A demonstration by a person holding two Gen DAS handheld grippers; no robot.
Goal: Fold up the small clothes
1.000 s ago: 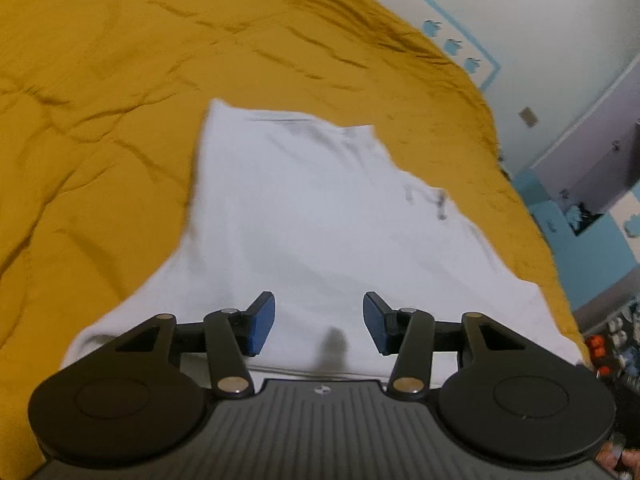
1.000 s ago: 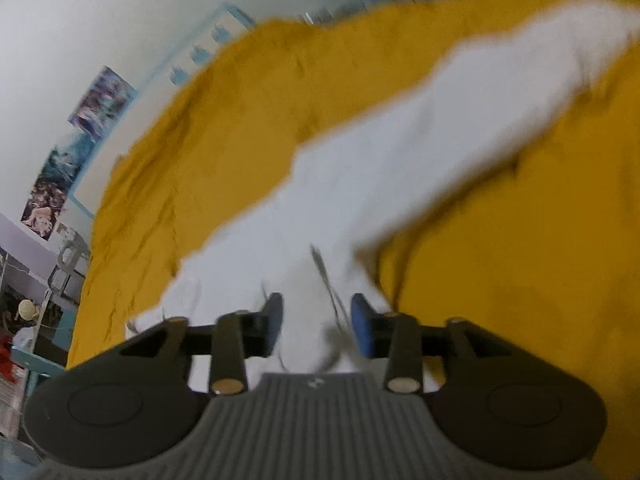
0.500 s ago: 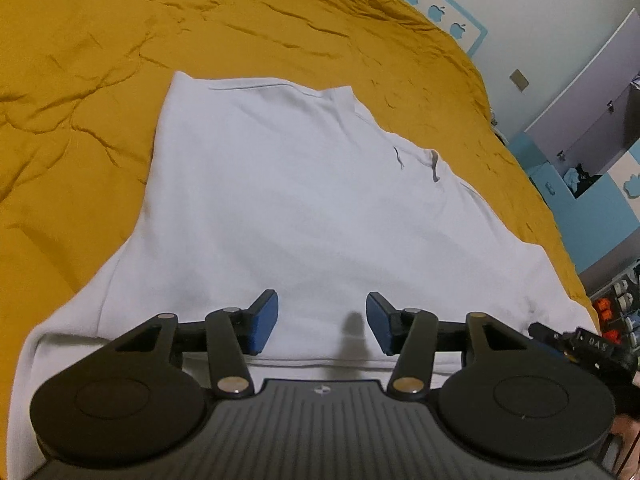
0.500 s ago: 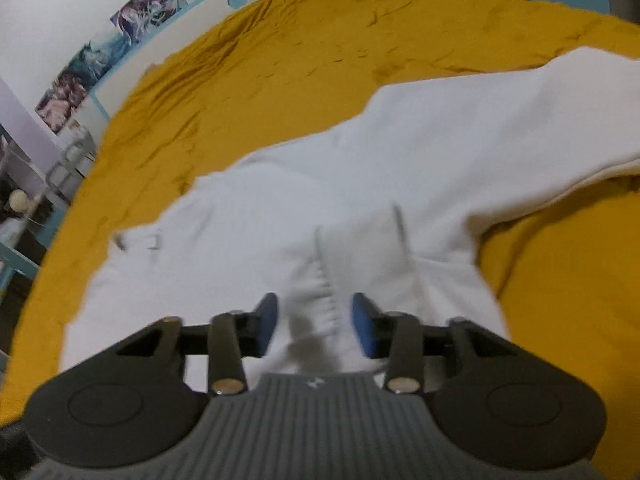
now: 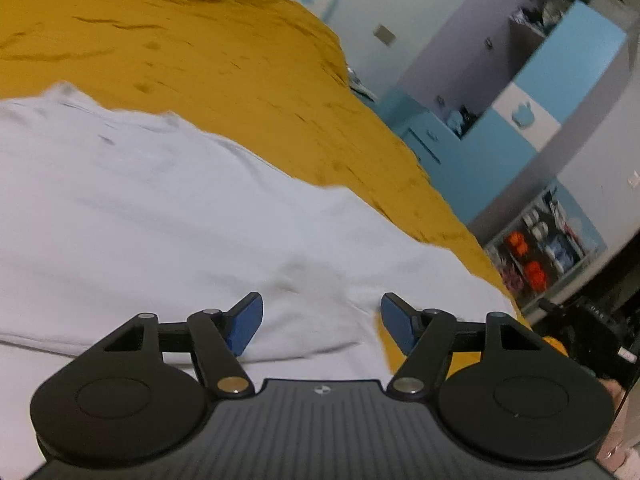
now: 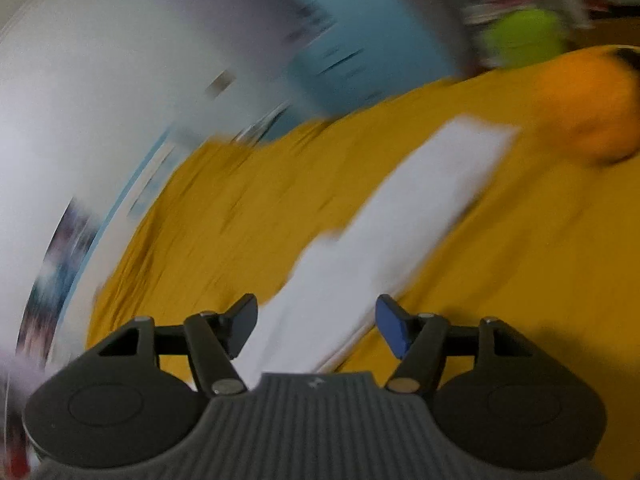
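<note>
- While the left view is fairly sharp, one white shirt (image 5: 168, 216) lies spread on the yellow bed (image 5: 200, 52); the left gripper (image 5: 322, 328) hangs over its near edge, jaws released, holding nothing.
- Blurred, the right view shows the right gripper (image 6: 316, 328) also released, above a white strip of shirt (image 6: 400, 216).
- Judged: folding is at the grasping stage; next, each gripper needs an edge to pinch.

Open right claw (image 6: 316, 322) over white garment (image 6: 404, 216)
</note>
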